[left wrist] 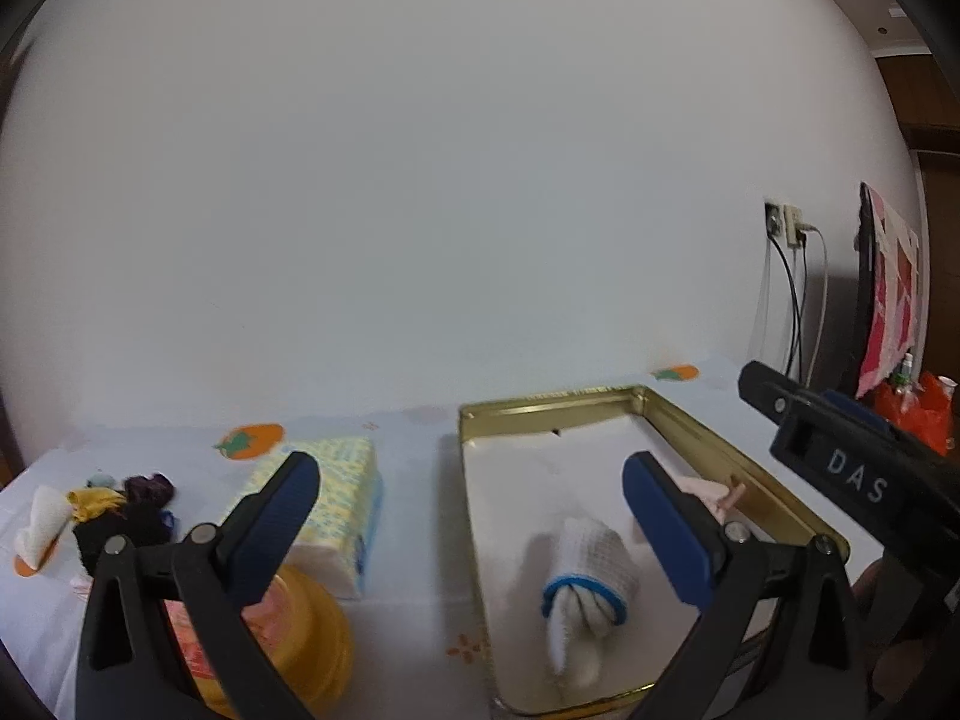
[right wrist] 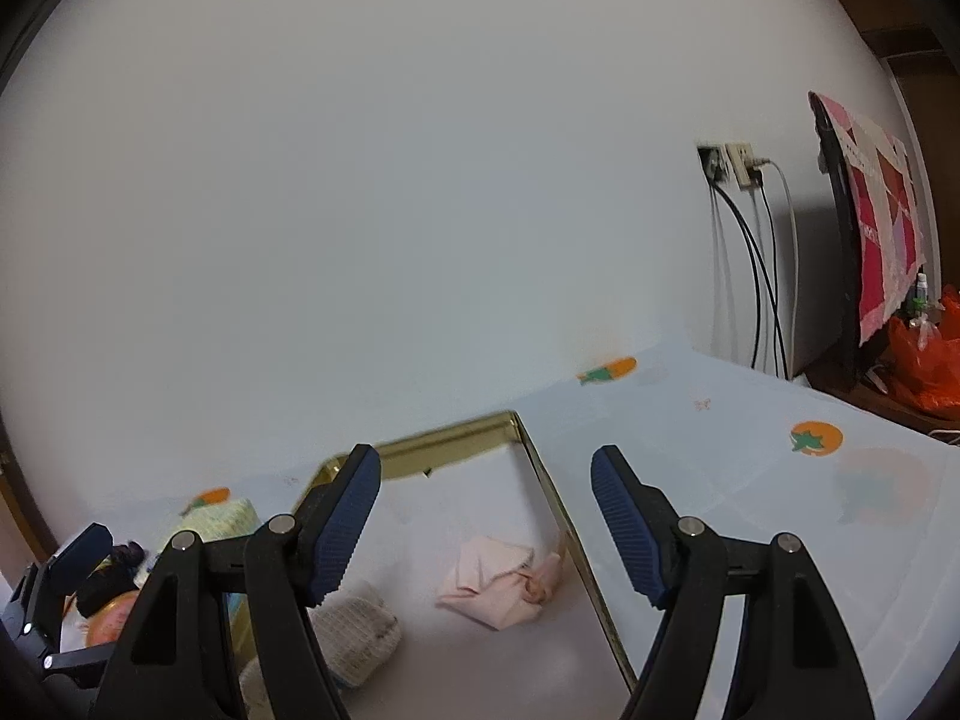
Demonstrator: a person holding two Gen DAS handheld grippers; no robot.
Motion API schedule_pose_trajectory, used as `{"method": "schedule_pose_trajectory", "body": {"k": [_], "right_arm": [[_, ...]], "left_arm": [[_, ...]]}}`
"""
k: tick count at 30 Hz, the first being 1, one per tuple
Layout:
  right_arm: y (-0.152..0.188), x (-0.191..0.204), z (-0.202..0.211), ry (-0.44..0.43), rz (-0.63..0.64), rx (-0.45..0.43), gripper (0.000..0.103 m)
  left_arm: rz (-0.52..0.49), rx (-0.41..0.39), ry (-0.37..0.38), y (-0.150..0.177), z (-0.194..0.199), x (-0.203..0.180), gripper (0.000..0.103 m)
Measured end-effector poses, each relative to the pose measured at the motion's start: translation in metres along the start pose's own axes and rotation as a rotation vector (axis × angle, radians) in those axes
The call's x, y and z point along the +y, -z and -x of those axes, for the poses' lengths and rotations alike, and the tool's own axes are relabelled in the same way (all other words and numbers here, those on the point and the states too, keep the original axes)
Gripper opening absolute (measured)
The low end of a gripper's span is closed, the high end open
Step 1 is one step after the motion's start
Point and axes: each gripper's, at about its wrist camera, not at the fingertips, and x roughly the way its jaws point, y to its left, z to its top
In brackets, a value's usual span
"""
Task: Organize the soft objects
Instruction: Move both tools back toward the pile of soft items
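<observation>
Left tongs (left wrist: 474,516) were seen spread at their widest, nothing pinched between the pads; their fingers framed the lower half of the left wrist view. A white rolled cloth (left wrist: 585,588), bound by a blue band, was seen lying inside the gold-rimmed tray (left wrist: 744,468), lower centre of that frame, clear of both pads. A pink folded cloth (right wrist: 501,585) was noted in the same tray, lower centre of the right wrist view, close to the tray's right wall. Right tongs (right wrist: 486,525) were also recorded as spread and empty, the pink cloth lying below and between their fingers, untouched. At lower left of the left wrist view a tissue pack (left wrist: 336,492), an orange lid (left wrist: 312,630) and a heap of dark and yellow fabric (left wrist: 120,510) were noted on the desk (left wrist: 414,540), outside the tray. The desk was covered by a pale sheet printed with orange fruit.
</observation>
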Motion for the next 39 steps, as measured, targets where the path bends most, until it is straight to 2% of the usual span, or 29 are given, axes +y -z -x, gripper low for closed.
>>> {"method": "schedule_pose_trajectory", "body": {"k": [5,9,15,21,30,39], "right_arm": [[-0.002,0.003,0.009,-0.021,0.014,-0.048,0.075],[-0.003,0.003,0.015,0.006,0.015,-0.092,0.075],[-0.004,0.003,0.016,0.022,0.014,-0.1,0.075],[-0.003,0.0,0.023,0.033,0.001,-0.125,0.075],[0.003,0.008,0.031,0.066,-0.047,-0.113,0.075],[0.018,0.041,0.028,-0.011,-0.096,-0.059,0.075]], "left_arm": [[-0.011,-0.01,-0.015,0.0,0.003,0.002,0.102],[0.01,-0.015,-0.042,0.0,0.004,0.011,0.102],[0.032,0.006,-0.067,0.003,0.006,0.025,0.102],[0.039,-0.007,-0.056,0.006,0.017,0.042,0.102],[0.072,-0.001,-0.089,0.009,0.025,0.073,0.102],[0.067,-0.002,-0.15,0.014,0.036,0.111,0.102]]}}
